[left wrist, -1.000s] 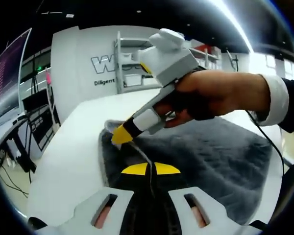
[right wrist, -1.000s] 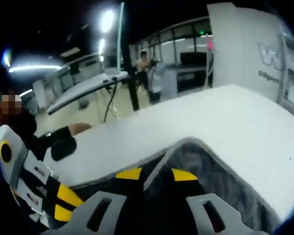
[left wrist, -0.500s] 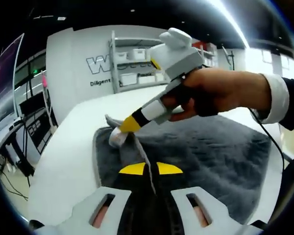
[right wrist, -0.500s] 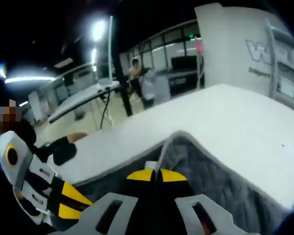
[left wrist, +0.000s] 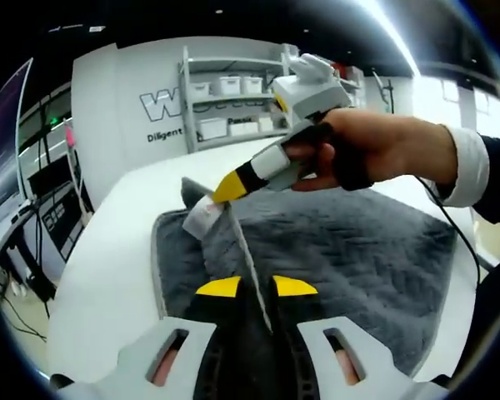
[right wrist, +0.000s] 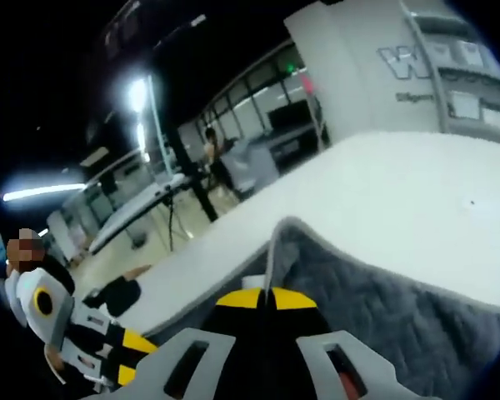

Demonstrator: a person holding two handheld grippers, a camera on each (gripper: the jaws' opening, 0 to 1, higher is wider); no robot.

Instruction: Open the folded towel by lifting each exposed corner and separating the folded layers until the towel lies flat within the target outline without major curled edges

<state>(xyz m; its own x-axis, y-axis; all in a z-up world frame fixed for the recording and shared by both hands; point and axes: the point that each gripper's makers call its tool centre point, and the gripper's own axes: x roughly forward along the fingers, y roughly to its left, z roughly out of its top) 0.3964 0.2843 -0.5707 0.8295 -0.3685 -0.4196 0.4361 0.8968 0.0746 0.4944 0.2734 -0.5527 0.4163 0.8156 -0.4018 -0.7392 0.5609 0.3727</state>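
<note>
A dark grey towel (left wrist: 358, 242) with a pale hem lies on the white table (left wrist: 108, 258). A raised fold of its edge runs up between my left gripper's (left wrist: 256, 288) yellow-tipped jaws, which are shut on it. In the left gripper view a hand brings my right gripper (left wrist: 225, 190) in from the right, pinching the towel's far corner beside a white label (left wrist: 202, 218), lifted off the table. In the right gripper view my right gripper (right wrist: 267, 297) is shut on the hem of the towel (right wrist: 383, 308). The left gripper (right wrist: 132, 348) shows at the lower left.
A white wall with lettering (left wrist: 162, 104) and a shelf with boxes (left wrist: 225, 108) stand behind the table. A cable (left wrist: 454, 233) hangs from the sleeve on the right. Bare table top (right wrist: 383, 183) lies beyond the towel; another table (right wrist: 142, 217) and a person (right wrist: 210, 150) stand far back.
My right gripper's jaws closed on the towel's corner and raised it. The gap between my left gripper's jaws has widened slightly around the fold.
</note>
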